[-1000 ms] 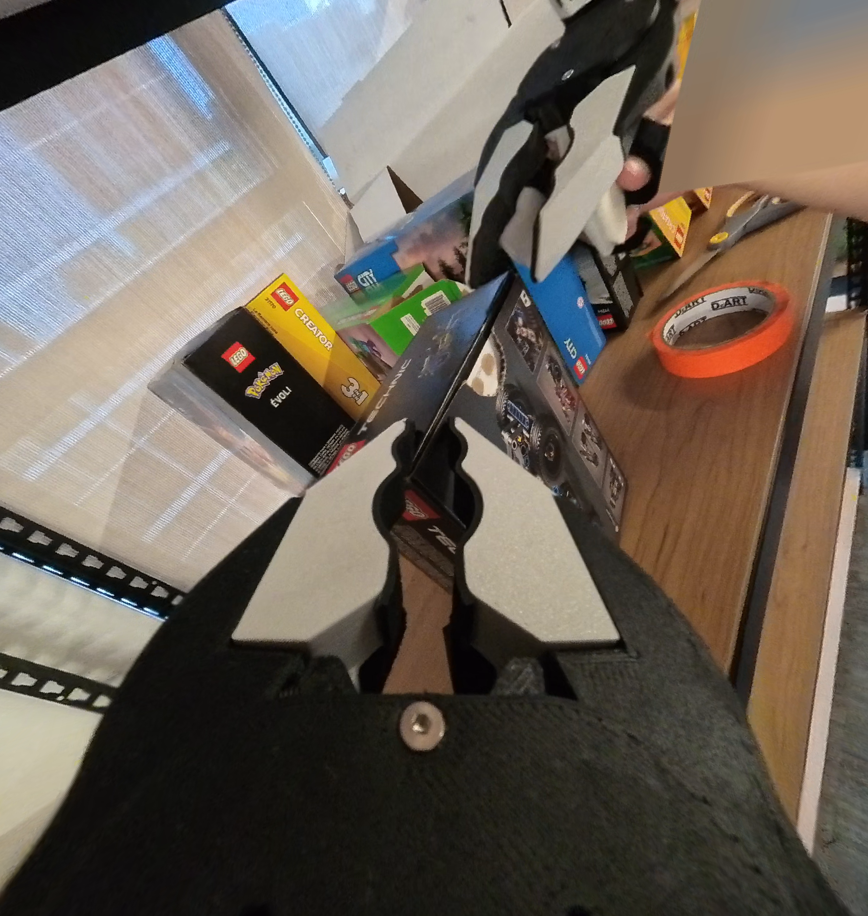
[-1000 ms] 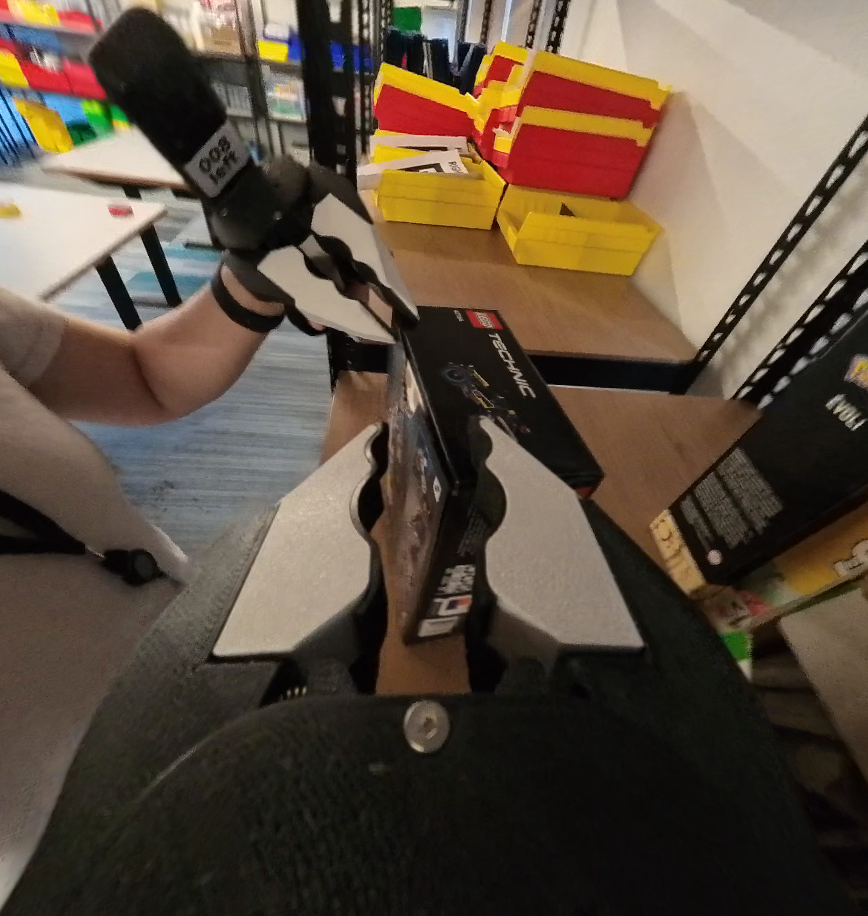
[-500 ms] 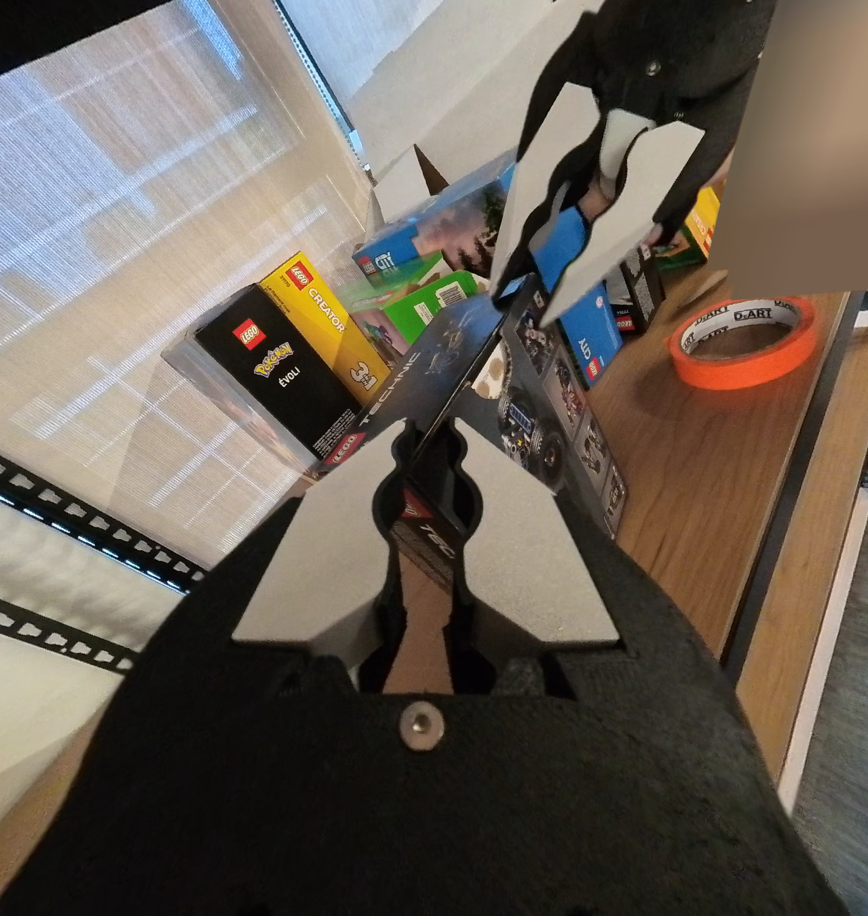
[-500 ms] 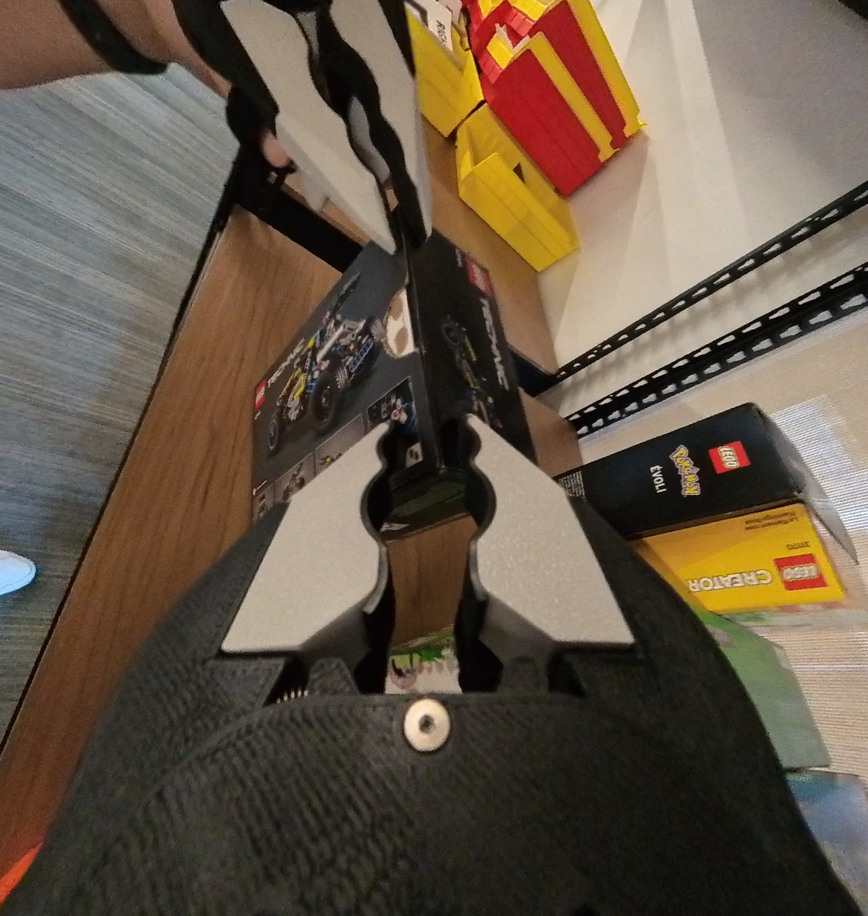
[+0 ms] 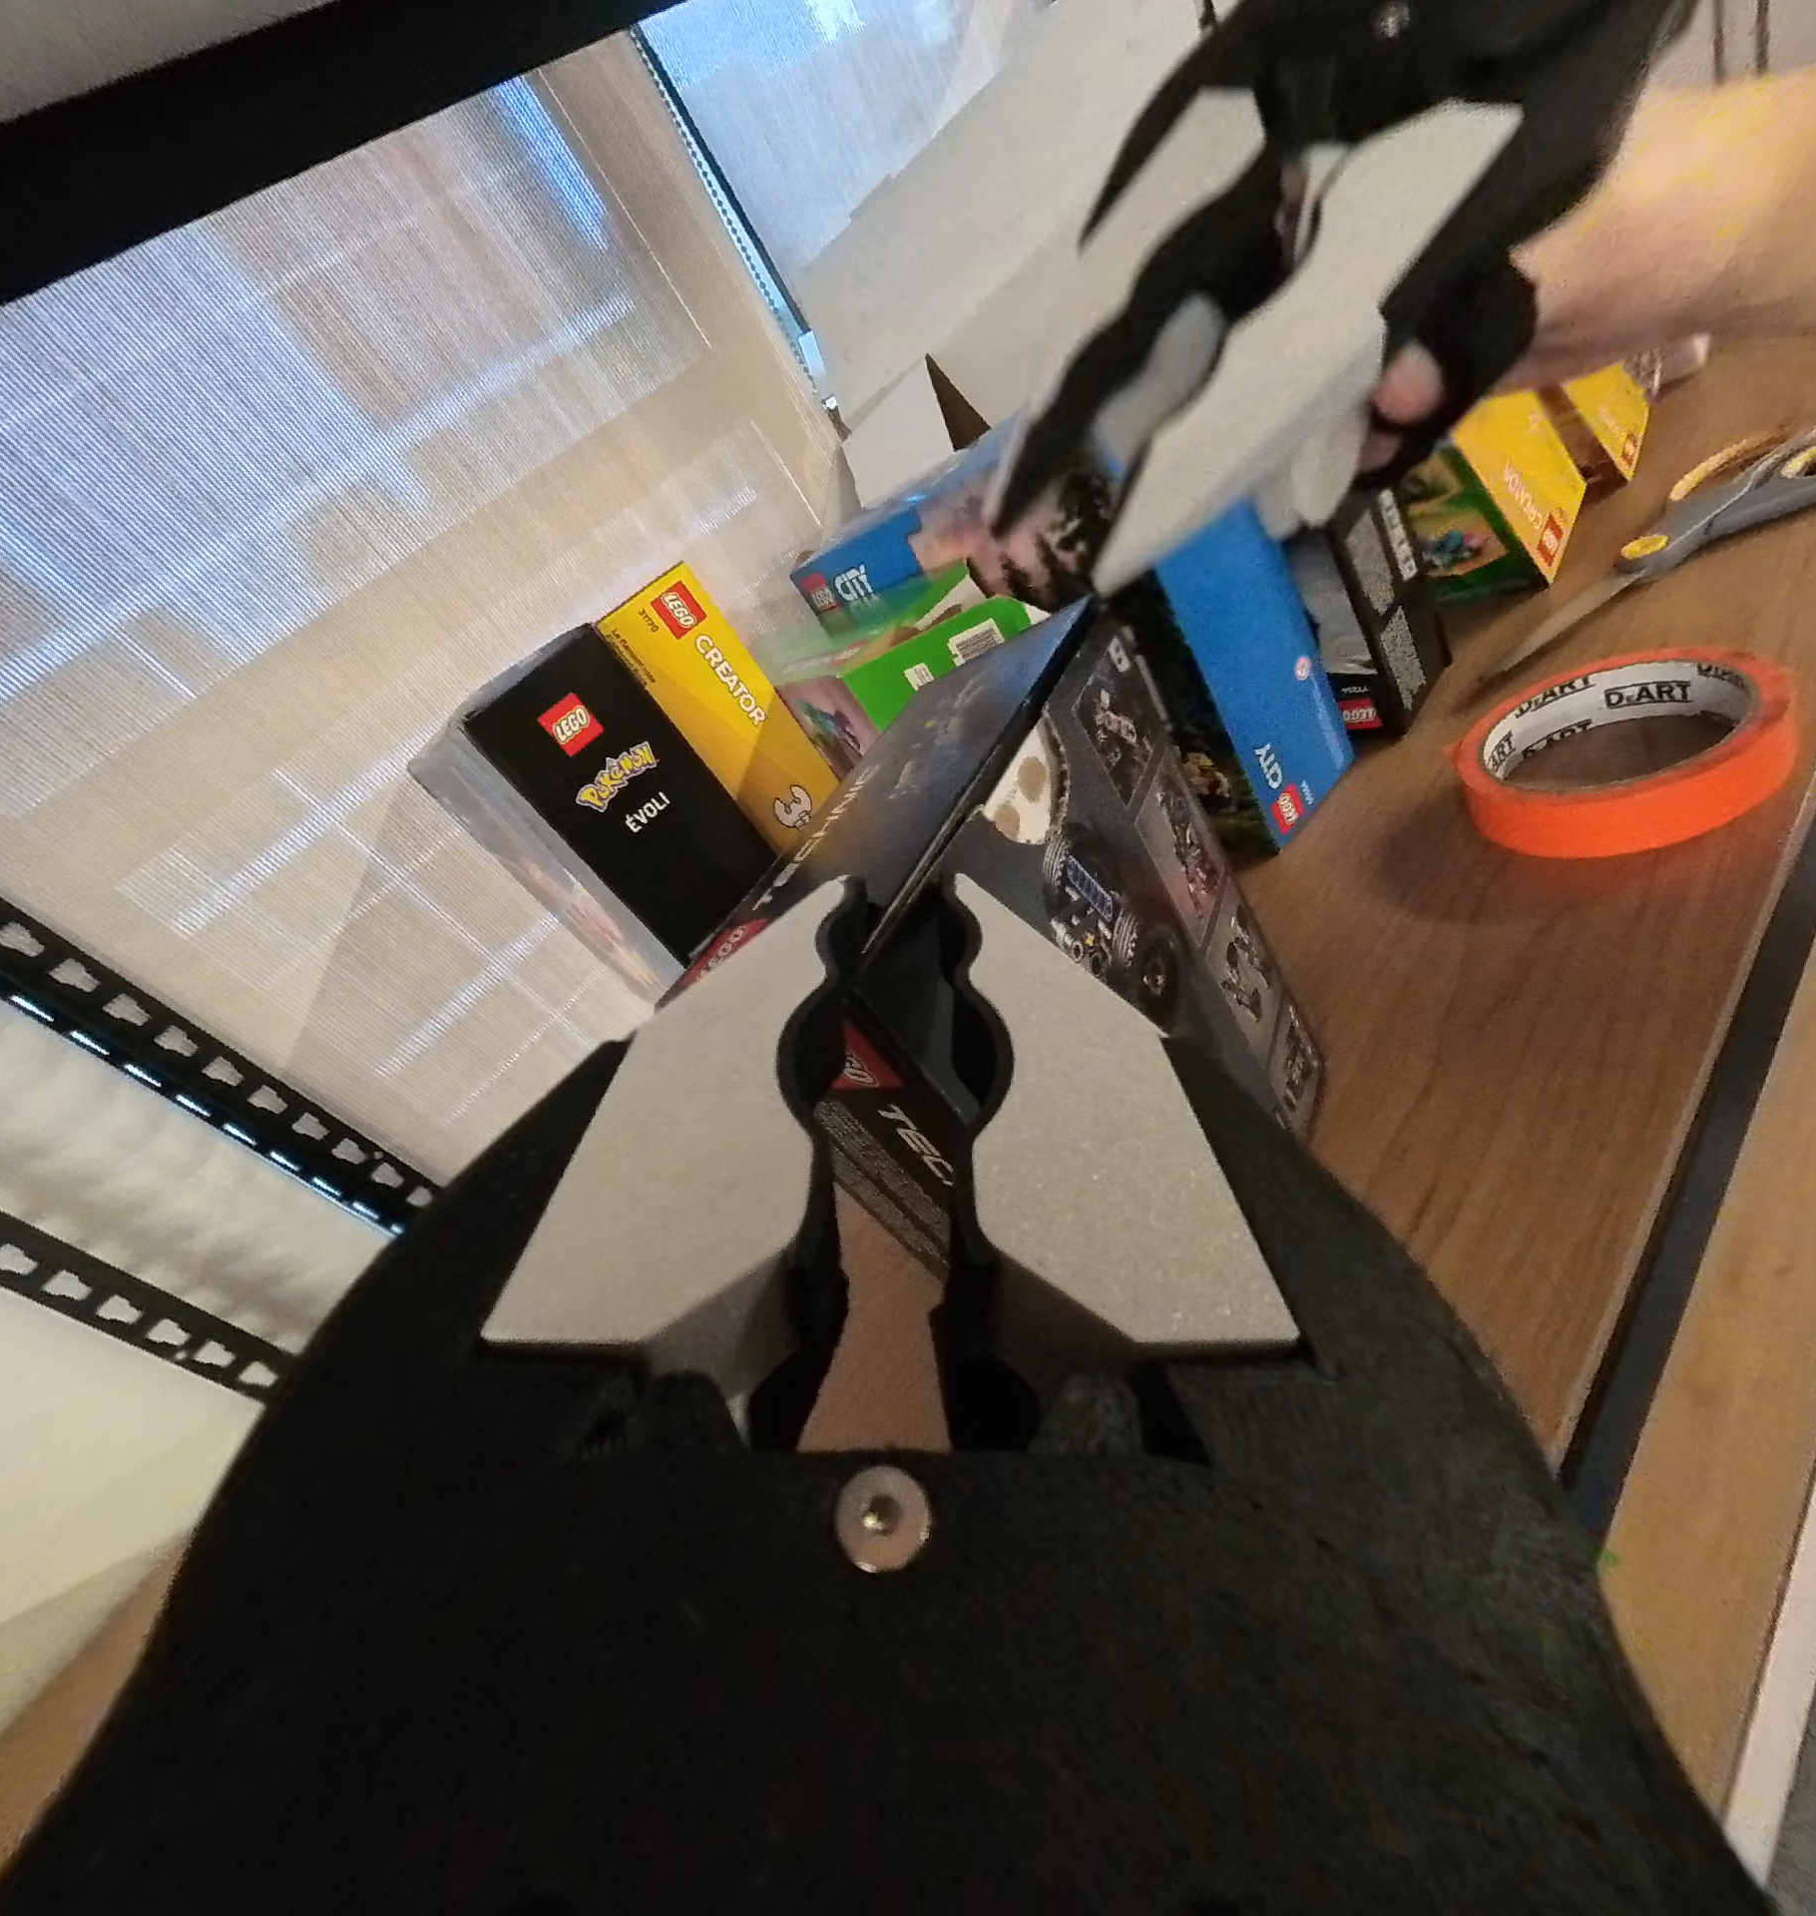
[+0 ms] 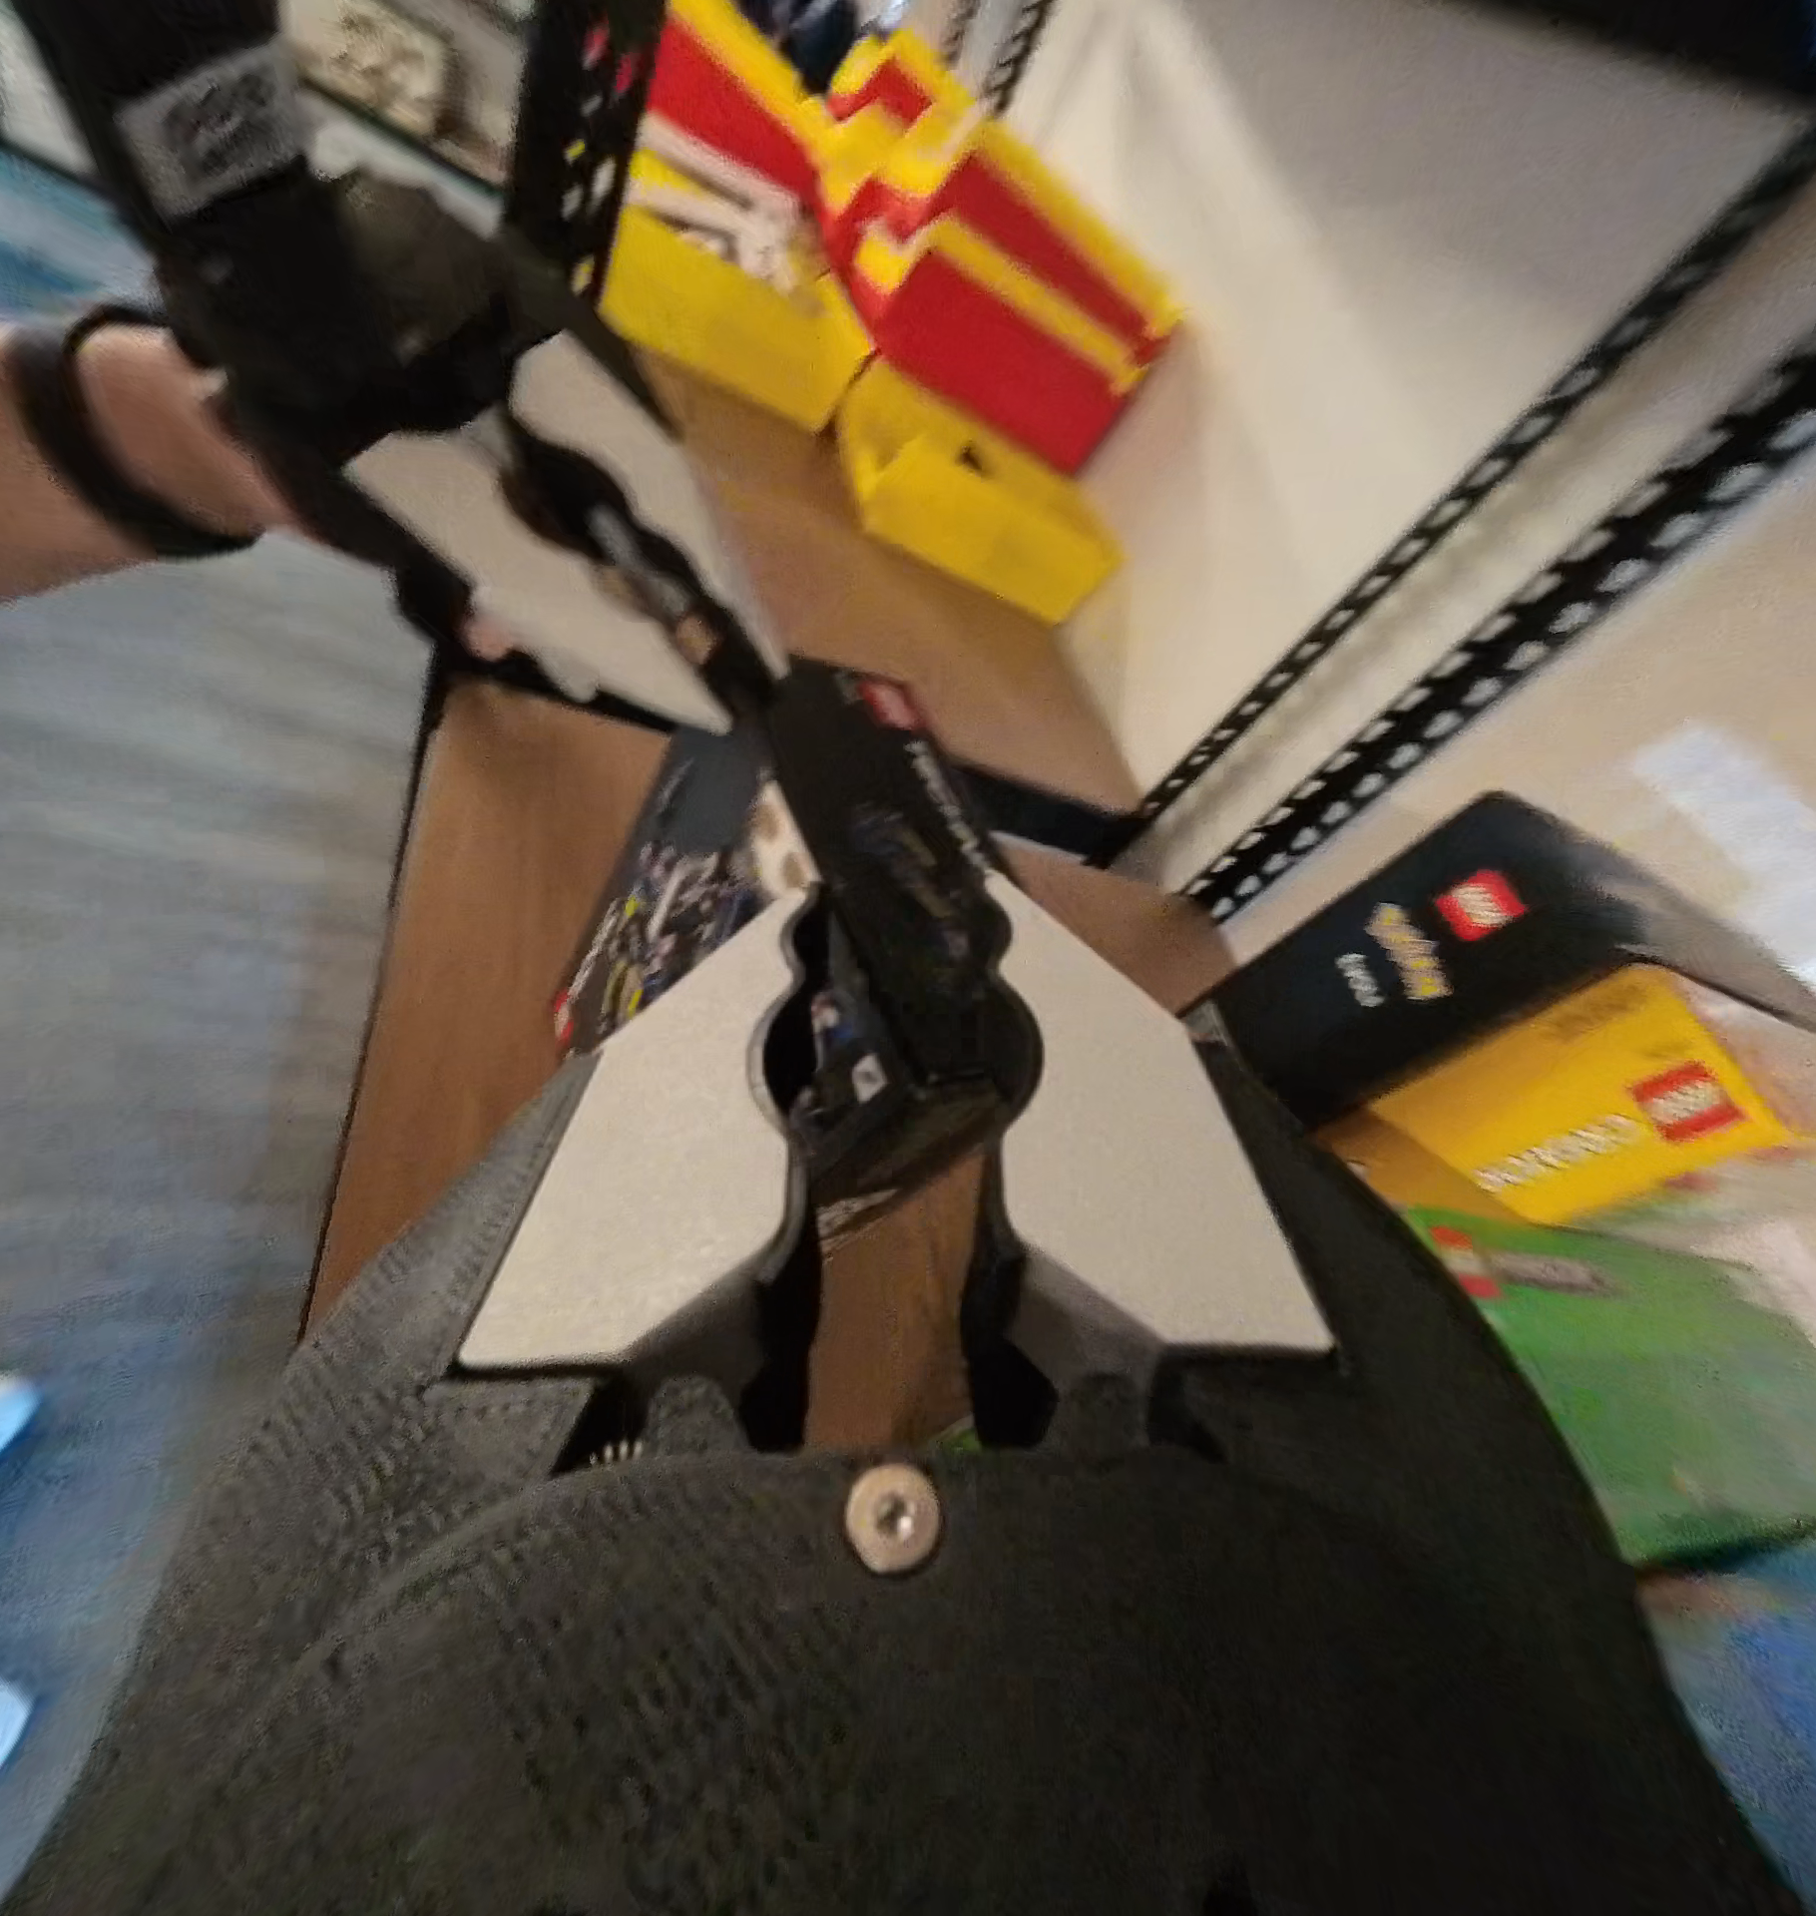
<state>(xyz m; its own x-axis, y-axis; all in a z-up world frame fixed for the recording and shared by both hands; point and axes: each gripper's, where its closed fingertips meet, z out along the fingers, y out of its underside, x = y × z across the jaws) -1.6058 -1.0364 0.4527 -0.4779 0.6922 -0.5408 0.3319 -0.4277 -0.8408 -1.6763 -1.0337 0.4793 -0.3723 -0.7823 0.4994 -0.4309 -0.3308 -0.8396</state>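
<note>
A flat black toy box (image 5: 1142, 861) stands on its long edge on a wooden shelf (image 5: 1505, 1037). My left gripper (image 5: 899, 902) is shut on its near top corner. My right gripper (image 5: 1059, 581), held by a gloved hand, meets the far top corner. In the right wrist view, which is blurred, the right gripper (image 6: 904, 912) is shut on its end of the same box (image 6: 883, 819). The left gripper (image 6: 748, 684) holds the opposite end there.
An orange tape roll (image 5: 1630, 757) and scissors (image 5: 1733, 508) lie to the right. Black (image 5: 614, 788), yellow (image 5: 717, 684), green (image 5: 914, 664) and blue (image 5: 1246, 643) boxes stand behind. Yellow and red bins (image 6: 945, 311) sit on a farther shelf.
The right gripper has swung around its end of the box, and its view is now blurred by motion. The left gripper kept its grip and shifted only slightly.
</note>
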